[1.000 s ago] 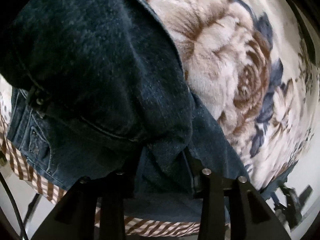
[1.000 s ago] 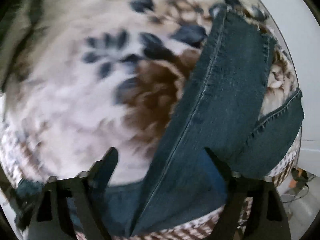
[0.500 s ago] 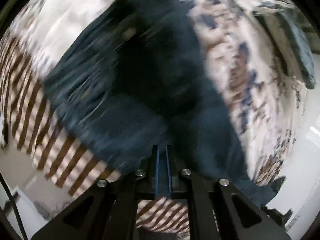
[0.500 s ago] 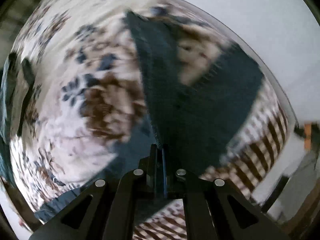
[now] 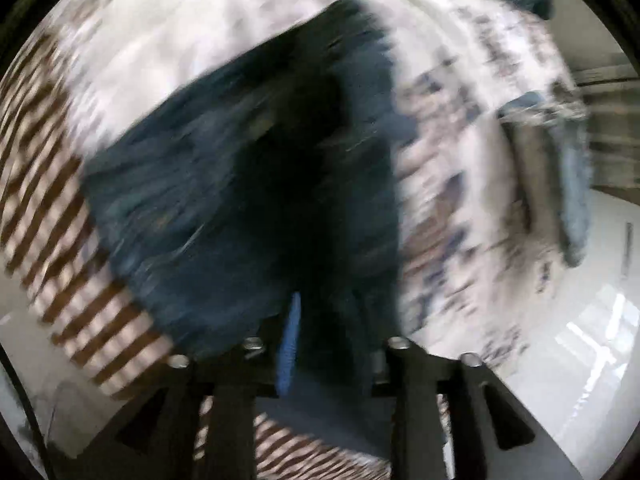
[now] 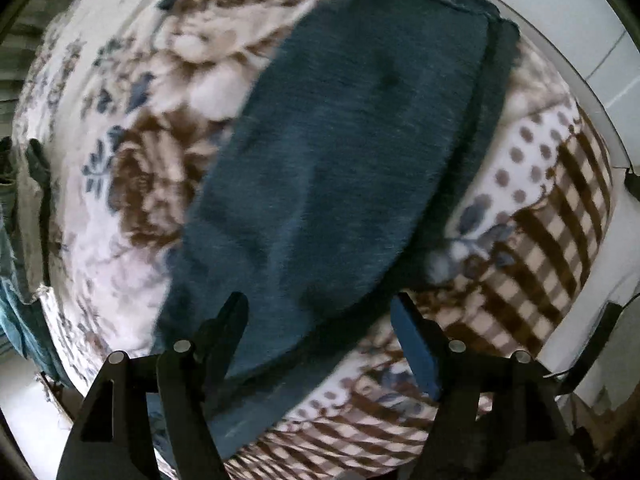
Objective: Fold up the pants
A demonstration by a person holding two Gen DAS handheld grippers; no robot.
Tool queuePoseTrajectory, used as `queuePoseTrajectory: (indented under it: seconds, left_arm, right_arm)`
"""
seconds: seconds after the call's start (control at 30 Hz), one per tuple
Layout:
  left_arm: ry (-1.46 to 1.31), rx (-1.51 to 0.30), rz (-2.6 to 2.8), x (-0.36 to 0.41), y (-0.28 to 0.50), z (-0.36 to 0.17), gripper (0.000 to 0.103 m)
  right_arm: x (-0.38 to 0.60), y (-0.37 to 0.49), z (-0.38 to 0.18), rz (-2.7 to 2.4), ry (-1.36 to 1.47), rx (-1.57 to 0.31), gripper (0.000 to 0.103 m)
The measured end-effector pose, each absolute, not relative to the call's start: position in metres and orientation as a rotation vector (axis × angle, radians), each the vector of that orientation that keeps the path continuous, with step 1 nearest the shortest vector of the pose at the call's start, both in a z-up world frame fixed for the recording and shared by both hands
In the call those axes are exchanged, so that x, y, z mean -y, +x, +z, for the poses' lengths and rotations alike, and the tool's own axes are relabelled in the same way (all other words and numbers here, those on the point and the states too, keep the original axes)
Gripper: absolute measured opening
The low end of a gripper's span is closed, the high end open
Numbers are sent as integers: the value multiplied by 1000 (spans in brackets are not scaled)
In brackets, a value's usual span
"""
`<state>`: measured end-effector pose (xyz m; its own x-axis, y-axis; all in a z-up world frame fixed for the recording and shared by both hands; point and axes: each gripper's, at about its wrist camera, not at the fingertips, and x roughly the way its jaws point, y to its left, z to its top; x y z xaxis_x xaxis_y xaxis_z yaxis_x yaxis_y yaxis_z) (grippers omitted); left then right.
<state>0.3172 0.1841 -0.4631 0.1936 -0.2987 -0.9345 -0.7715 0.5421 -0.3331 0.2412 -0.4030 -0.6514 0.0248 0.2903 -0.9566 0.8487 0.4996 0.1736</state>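
Dark blue jeans [image 5: 240, 200] lie on a floral blanket [image 5: 460, 160]; the left wrist view is blurred by motion. My left gripper [image 5: 334, 336] hovers above them, its jaws opening, and dark denim shows in the gap without either pad pressing on it. In the right wrist view a folded stretch of the jeans [image 6: 340, 140] runs diagonally across the blanket [image 6: 160, 120]. My right gripper [image 6: 320, 312] stands over its near end with its jaws spreading wide, the denim below and between the fingers but not gripped.
The blanket's brown checked border [image 6: 560, 220] [image 5: 80, 300] hangs at the bed's edge, with white floor [image 5: 580, 340] beyond. Other blue garments lie at the far right [image 5: 572, 180] in the left wrist view and along the left edge [image 6: 24, 312] in the right wrist view.
Both grippers were shut half a second ago and now stand open. The left view has pulled up and away from the jeans. The right gripper swung sideways and the leg now lies folded over.
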Motion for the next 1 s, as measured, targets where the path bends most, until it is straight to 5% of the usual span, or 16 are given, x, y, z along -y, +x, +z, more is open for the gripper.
queuePoseTrajectory:
  seconds: [0.07,0.13,0.3,0.4,0.43,0.53,0.77,1.0]
  left_arm:
    - [-996,-1364,391,-186,344,-458,49]
    - [-928,-1416,367,-181,380,-466,74]
    - [-795,-1660,432,-189,420,-520,75]
    - [-694,-1777,469,-189,424,-550,67]
    - [-647,-1798,474,-189,425,-556,39]
    - [-614,-1740,439,-192,414,-552,18]
    - [-705,-1559,377,-229,299,-505,16]
    - [-826,-1554,456,-245,218,-533,20]
  right_arm:
    - [391,250,-650,-584,1040,-1522,80]
    - [380,258,-652,-590,1051,-1517,80]
    - [349,276,-652,-622,1048,-1502,80]
    - [339,276,-648,-621,1071,-1491,80]
    - [335,276,-648,-617,1068,-1492,80]
    - [330,273,-644,-615,1007,-1513,80]
    - [325,247,-648,-623,941,-1563,80]
    - [324,228,-672,-643,901,-1631,80]
